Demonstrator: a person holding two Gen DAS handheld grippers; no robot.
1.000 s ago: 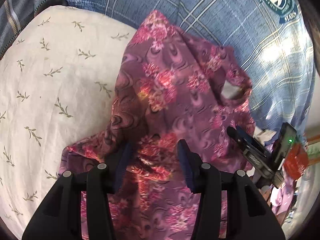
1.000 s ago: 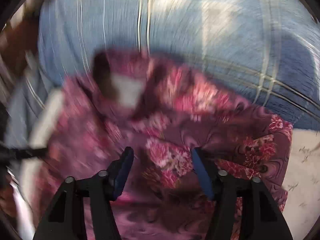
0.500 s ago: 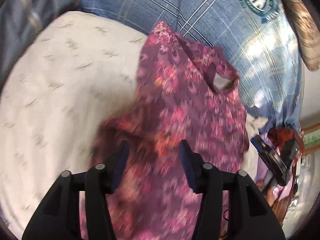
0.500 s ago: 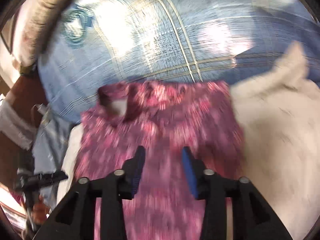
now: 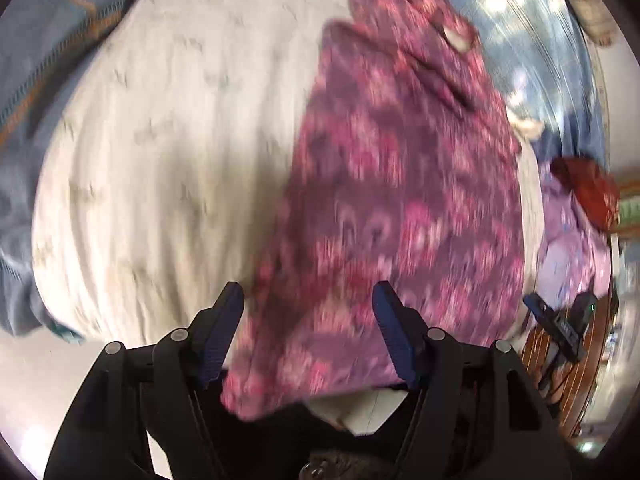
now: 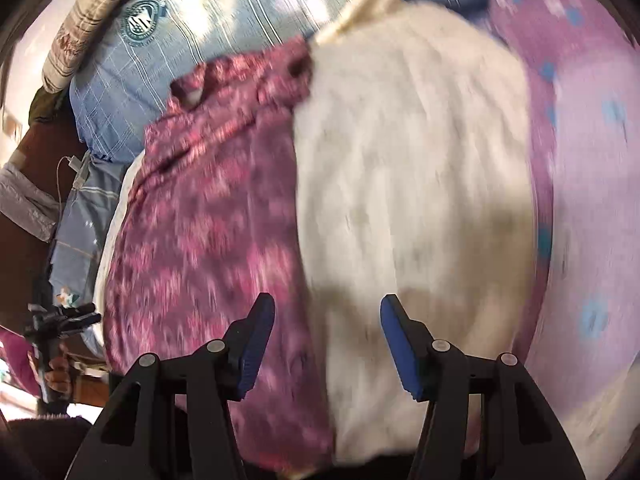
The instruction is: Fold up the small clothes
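A small purple garment with a pink flower print (image 5: 400, 184) lies stretched out lengthwise on a cream sheet (image 5: 180, 140); it also shows in the right wrist view (image 6: 208, 240), collar end far. My left gripper (image 5: 308, 332) is open and empty above the garment's near hem. My right gripper (image 6: 326, 344) is open and empty above the garment's right edge and the cream sheet (image 6: 420, 180). Both views are motion-blurred.
A blue plaid cloth with a round crest (image 6: 140, 24) lies beyond the garment. A lilac dotted cloth (image 6: 580, 160) is to the right. A grey-blue cloth (image 5: 40, 40) is at the left. The other gripper (image 5: 560, 320) shows at the right edge.
Both grippers have pulled back and up from the garment. The garment, bunched a second ago, now lies drawn out long and flatter on the cream sheet.
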